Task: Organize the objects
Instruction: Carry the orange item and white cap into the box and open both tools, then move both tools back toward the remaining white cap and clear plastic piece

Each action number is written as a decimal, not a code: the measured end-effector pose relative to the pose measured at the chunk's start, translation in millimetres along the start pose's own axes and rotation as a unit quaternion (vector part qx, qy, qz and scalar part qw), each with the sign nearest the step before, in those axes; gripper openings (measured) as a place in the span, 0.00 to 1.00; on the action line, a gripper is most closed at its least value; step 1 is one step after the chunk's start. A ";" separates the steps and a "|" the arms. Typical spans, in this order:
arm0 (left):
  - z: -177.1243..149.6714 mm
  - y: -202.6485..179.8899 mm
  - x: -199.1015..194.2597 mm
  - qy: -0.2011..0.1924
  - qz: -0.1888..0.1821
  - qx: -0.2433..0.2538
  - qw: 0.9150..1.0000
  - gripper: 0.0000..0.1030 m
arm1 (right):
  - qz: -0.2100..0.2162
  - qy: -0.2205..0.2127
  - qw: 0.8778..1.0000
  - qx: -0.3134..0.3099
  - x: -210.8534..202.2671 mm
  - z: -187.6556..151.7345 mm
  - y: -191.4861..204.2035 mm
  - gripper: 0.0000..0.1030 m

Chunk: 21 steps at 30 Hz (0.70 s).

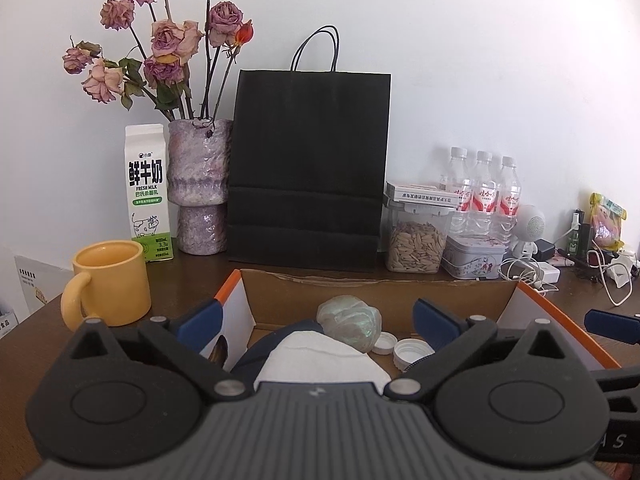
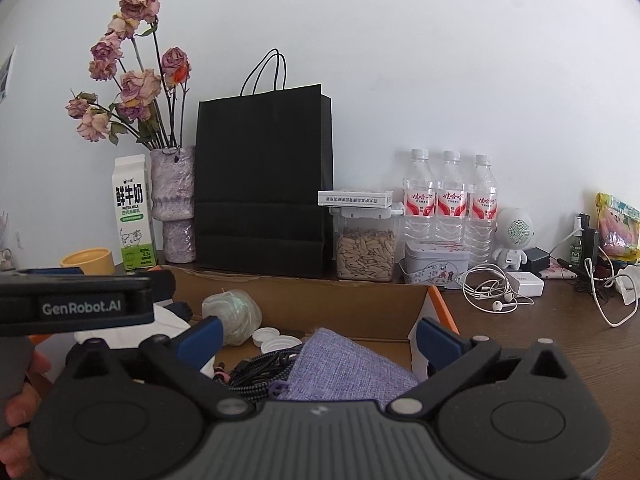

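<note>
Cardboard box (image 1: 380,292) sits on the desk (image 1: 36,332) before the black bag (image 1: 308,168), and I hold both tools over it. My left tool (image 1: 316,320) is spread wide with nothing between its tips; below it lie a white cloth (image 1: 320,360), a wrapped greenish lump (image 1: 350,326) and two caps (image 1: 400,348). My right tool (image 2: 318,338) is spread too, above a purple pouch (image 2: 340,364) and braided cables (image 2: 264,368) inside the box.
</note>
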State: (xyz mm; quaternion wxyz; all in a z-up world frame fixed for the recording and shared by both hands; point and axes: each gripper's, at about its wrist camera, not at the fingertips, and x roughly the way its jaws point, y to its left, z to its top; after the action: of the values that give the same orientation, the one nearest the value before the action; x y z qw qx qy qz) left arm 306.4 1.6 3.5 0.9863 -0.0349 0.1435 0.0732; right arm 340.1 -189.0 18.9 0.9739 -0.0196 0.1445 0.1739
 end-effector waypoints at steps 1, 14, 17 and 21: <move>-0.1 0.0 -0.4 0.000 0.000 0.000 1.000 1.00 | 0.000 -0.001 1.000 0.000 -0.8 0.0 0.0 1.00; -6.4 10.3 -21.4 -0.006 -0.004 -0.004 1.000 1.00 | 0.002 -0.007 1.000 -0.011 -15.7 -1.0 2.6 1.00; -10.1 13.8 -32.2 -0.008 -0.010 0.001 1.000 1.00 | 0.009 -0.009 1.000 -0.020 -24.2 -2.5 4.5 1.00; -17.5 18.7 -46.8 -0.006 -0.017 0.015 1.000 1.00 | 0.021 -0.005 0.999 -0.032 -36.9 -5.9 8.0 1.00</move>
State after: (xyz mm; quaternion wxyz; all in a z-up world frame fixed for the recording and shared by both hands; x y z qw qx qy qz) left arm 254.3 12.2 -0.6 0.9887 -0.0223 0.1382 0.0540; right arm 302.5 -194.4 24.0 0.9698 -0.0471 0.1339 0.1986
